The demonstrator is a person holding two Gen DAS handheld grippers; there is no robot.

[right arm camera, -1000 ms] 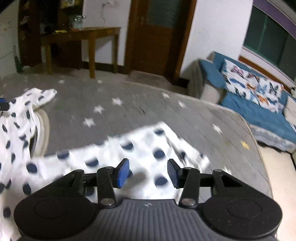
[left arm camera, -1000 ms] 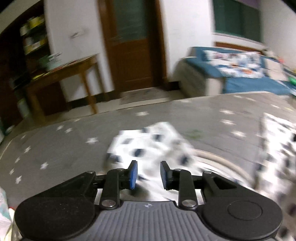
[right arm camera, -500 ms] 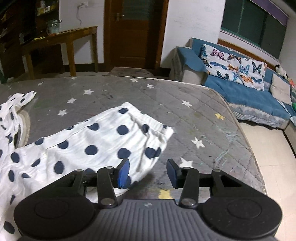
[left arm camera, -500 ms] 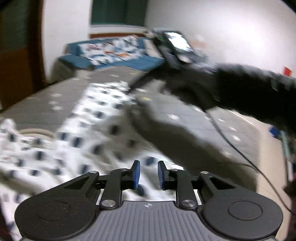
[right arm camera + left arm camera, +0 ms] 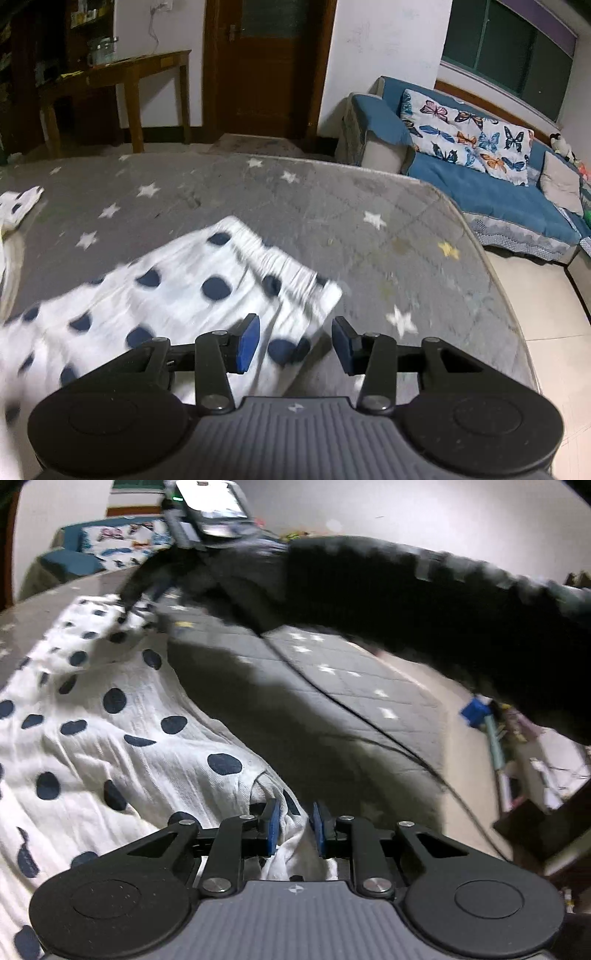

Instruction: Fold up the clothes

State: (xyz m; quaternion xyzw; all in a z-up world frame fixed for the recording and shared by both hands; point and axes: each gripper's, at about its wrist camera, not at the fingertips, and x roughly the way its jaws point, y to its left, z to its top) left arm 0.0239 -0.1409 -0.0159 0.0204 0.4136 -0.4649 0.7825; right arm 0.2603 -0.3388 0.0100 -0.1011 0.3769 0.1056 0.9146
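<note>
A white garment with dark blue dots (image 5: 122, 746) lies spread on a grey star-patterned mattress (image 5: 332, 686). My left gripper (image 5: 294, 827) is low over the garment's near edge, its jaws a narrow gap apart with a fold of the cloth between them. In the right wrist view the same garment (image 5: 192, 291) lies to the left, its gathered hem toward the mattress edge. My right gripper (image 5: 295, 345) is open just above that hem corner. The other hand's dark sleeve and gripper (image 5: 388, 576) reach across the top of the left wrist view.
A blue sofa with a butterfly cushion (image 5: 476, 147) stands right of the mattress (image 5: 332, 206). A wooden table (image 5: 122, 81) and a brown door (image 5: 266, 62) are at the back. A black cable (image 5: 354, 716) runs across the mattress. Clutter (image 5: 517, 746) lies on the floor at right.
The left gripper has swung right and dropped to the garment's near edge, with cloth now between its jaws. The right gripper has moved closer to the hem corner, still open.
</note>
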